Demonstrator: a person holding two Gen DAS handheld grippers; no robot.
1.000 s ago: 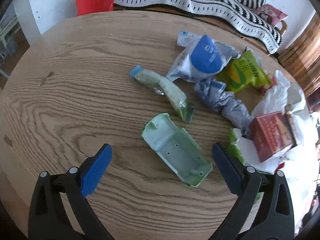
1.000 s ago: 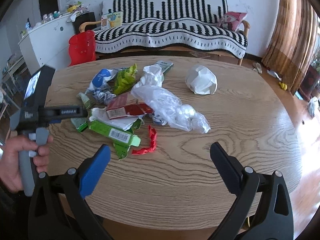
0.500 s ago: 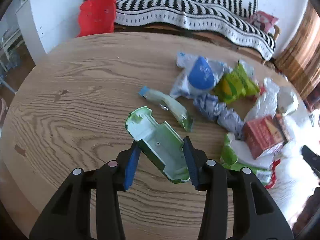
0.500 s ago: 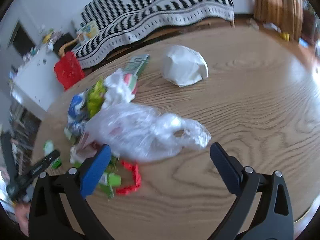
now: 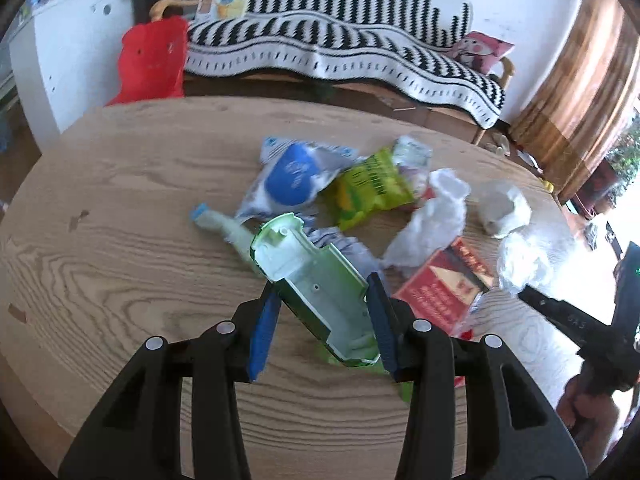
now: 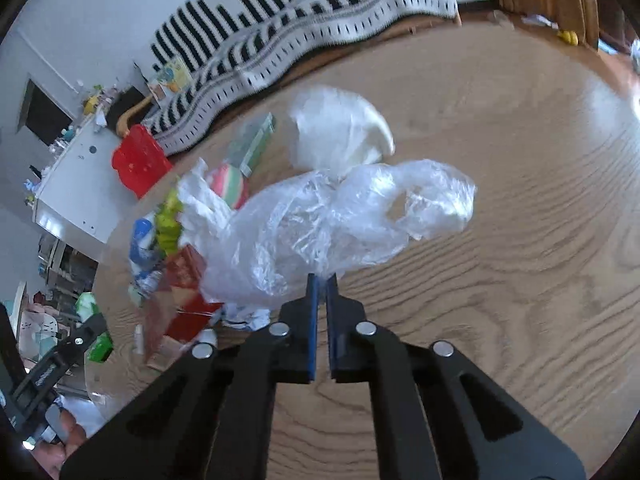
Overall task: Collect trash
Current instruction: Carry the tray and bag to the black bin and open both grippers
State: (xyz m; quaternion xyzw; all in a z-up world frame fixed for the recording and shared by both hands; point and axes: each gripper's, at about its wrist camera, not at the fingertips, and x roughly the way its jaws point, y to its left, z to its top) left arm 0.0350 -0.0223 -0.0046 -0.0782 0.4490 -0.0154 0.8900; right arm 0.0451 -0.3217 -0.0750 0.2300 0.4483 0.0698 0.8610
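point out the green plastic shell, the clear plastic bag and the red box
green plastic shell (image 5: 316,284), left wrist view, pale inner floor
clear plastic bag (image 6: 320,220), right wrist view, crumpled middle
red box (image 5: 436,288), left wrist view, printed top face

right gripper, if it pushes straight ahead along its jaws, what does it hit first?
The clear plastic bag: the right gripper is already shut on its edge, so it would bunch that first. Beyond lies the white crumpled wad, though depth is unclear.

The table is matt, grained wood; the green shell is smooth moulded plastic; the bag at 12 o'clock is thin, glossy, crinkled clear film.
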